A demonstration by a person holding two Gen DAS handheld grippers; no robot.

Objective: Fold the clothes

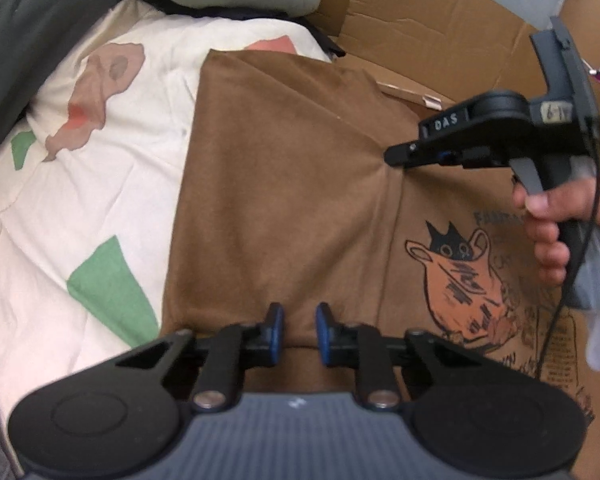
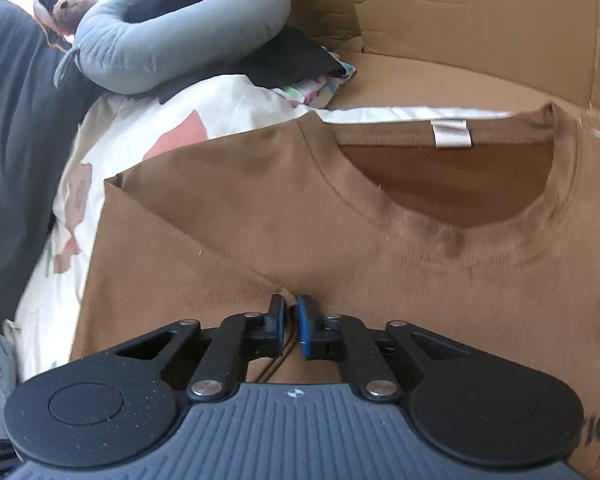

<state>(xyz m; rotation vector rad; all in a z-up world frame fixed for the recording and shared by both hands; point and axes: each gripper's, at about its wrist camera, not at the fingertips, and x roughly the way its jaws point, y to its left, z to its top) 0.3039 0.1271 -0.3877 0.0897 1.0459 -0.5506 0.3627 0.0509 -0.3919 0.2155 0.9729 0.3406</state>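
**One brown T-shirt, two grippers on the cloth**

Item: one brown T-shirt [image 1: 284,184], part-folded, lying across a cream quilt [image 1: 100,208] and flattened cardboard [image 1: 420,20].

Left wrist view only: you see the shirt's printed side, a cartoon jug graphic [image 1: 464,276], and a fold of plain cloth laid over the shirt body. You also see your right gripper [image 1: 394,157] from the side, its fingertips down on the fold's edge where the cloth puckers, and your right hand [image 1: 556,232] wrapped around its handle with a cable hanging beside it.

Right wrist view only: you see the shirt's round neckline with one white label [image 2: 451,134], one folded-in sleeve edge, one grey neck pillow [image 2: 172,40] and one soft toy [image 2: 70,4] at the far left.

Left gripper [image 1: 298,330]: angled steeply down at the shirt's near edge, pads a little apart with brown cloth between them; you cannot tell from here whether they pinch it.

Right gripper, own view [image 2: 291,326]: angled down below the neckline, jaws nearly together with a thin ridge of cloth at their tips; a firm clamp cannot be confirmed.

Count: one shirt, two grippers, one hand in view, one quilt, one pillow, one toy.
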